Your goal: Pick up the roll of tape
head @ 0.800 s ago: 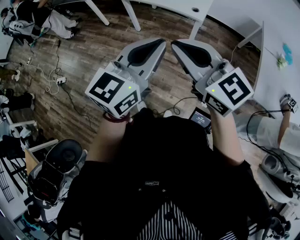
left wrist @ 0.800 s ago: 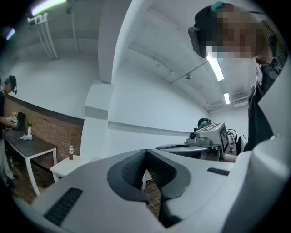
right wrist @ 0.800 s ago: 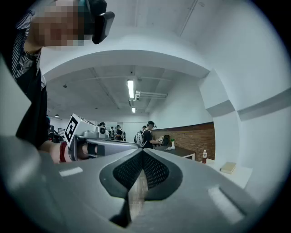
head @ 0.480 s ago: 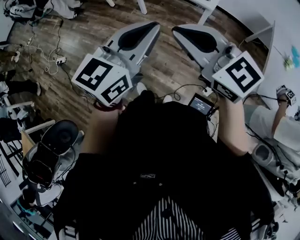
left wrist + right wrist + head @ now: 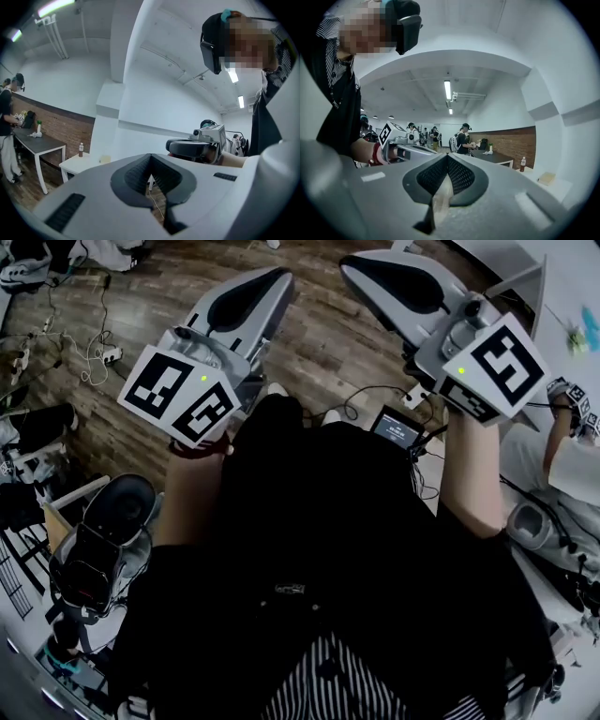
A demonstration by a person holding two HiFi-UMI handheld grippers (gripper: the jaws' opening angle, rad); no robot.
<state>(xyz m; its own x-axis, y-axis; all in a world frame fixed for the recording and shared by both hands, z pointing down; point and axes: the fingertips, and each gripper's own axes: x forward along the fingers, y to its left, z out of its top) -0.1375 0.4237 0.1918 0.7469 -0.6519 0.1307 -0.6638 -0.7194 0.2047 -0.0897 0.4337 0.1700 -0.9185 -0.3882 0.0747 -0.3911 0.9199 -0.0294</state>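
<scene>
wood floor (image 5: pixel 159 296), left gripper (image 5: pixel 284 273) and right gripper (image 5: pixel 347 261) fingers pressed together, empty, marker cubes (image 5: pixel 178 399) hiding hands

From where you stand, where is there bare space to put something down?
Bare: the wooden floor ahead, between the left gripper and the right gripper, and most of the white table at far right. Crowded: cables across the floor at left, black gear at lower left, a person at right.

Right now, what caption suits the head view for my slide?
Left gripper and right gripper, both shut and empty, held out over the wood floor; no roll of tape visible.
</scene>
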